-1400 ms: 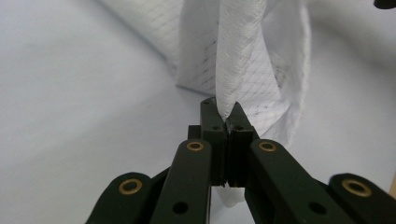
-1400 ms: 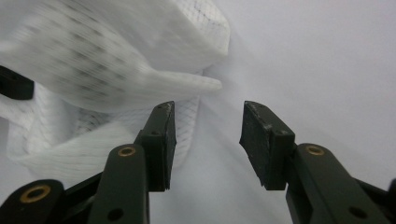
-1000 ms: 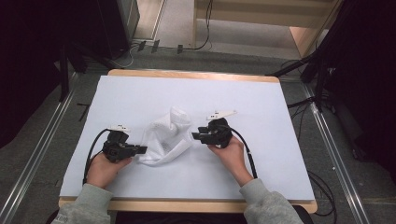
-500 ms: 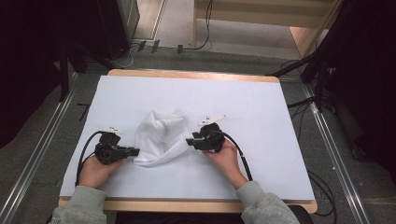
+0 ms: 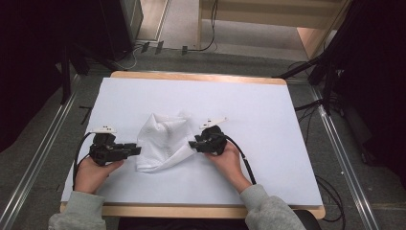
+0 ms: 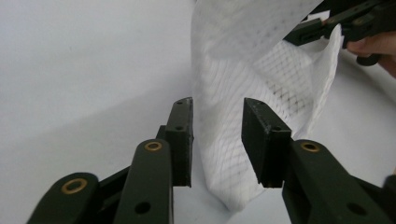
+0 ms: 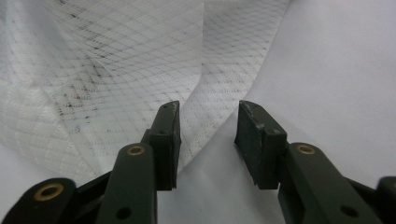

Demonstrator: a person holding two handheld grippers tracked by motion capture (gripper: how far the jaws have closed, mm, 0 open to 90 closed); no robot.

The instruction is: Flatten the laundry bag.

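two grippers on one white mesh cloth (image 5: pixel 160 143), and the news is on the left: the left gripper (image 5: pixel 136 150) has just let its jaws spread, and in the left gripper view they stand apart with the cloth's folded edge (image 6: pixel 219 154) rising between them, no pad pressing on it. a second ago those same jaws were pinched on the cloth's left side, so that reads as a release. the cloth has also slid back toward the near edge of the table (image 5: pixel 268 96) and sits more upright, bunched in the middle of the white sheet, closer to the near edge than the far one. over to the right gripper (image 5: pixel 192 144): jaws parted here too, and in the right gripper view the cloth's lower corner (image 7: pixel 205 126) lies between them without being squeezed, so nothing is held on this side either. my read is that the cloth is free for the moment, slumped in a loose fold, and both hands are lining up for a fresh grip before any spreading or folding can go on.
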